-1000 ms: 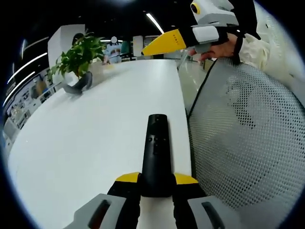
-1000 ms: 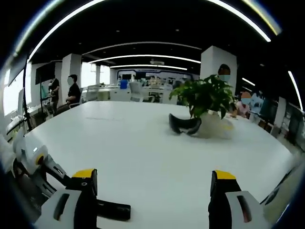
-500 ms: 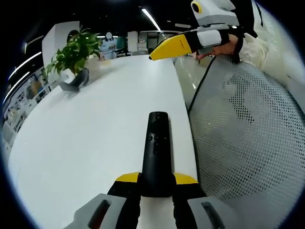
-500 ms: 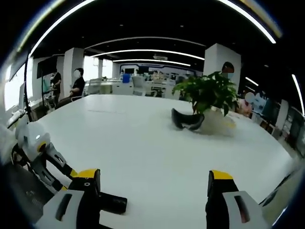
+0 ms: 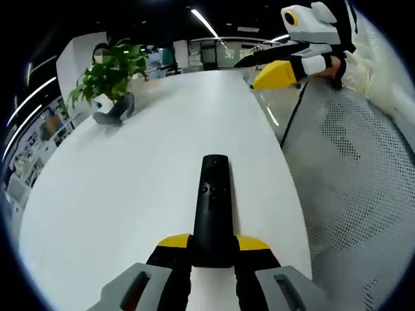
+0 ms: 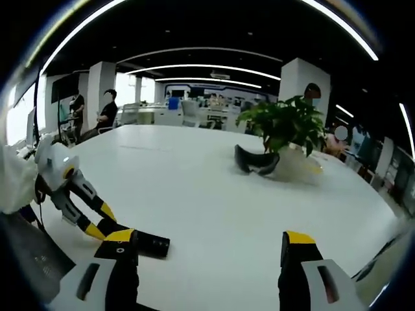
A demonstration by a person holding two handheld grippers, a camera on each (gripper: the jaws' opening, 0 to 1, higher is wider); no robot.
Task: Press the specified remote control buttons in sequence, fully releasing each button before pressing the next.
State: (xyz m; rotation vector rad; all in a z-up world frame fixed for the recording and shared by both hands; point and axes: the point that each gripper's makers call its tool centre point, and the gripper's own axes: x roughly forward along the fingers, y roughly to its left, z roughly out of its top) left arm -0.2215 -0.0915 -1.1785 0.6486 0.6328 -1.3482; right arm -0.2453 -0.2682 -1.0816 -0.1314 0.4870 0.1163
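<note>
A slim black remote (image 5: 213,201) lies lengthwise on the white table (image 5: 142,175), buttons up. My left gripper (image 5: 213,243) is shut on its near end, a yellow-tipped jaw on each side. My right gripper (image 5: 280,70), held by a hand, hovers above the table's far right edge, well away from the remote. In the right gripper view its own jaws stand wide open around nothing (image 6: 207,241). There the left gripper (image 6: 97,227) reaches in from the left, holding the remote (image 6: 148,243) flat on the table.
A potted green plant (image 6: 285,126) stands far across the table, with a curved black object (image 6: 255,162) lying beside it. A white mesh chair back (image 5: 363,194) rises close along the table's right edge. People (image 6: 107,113) sit at the room's far side.
Both views have shifted with the hands. The right gripper now stands farther to the right in the left gripper view. More of the left gripper and the remote shows in the right gripper view.
</note>
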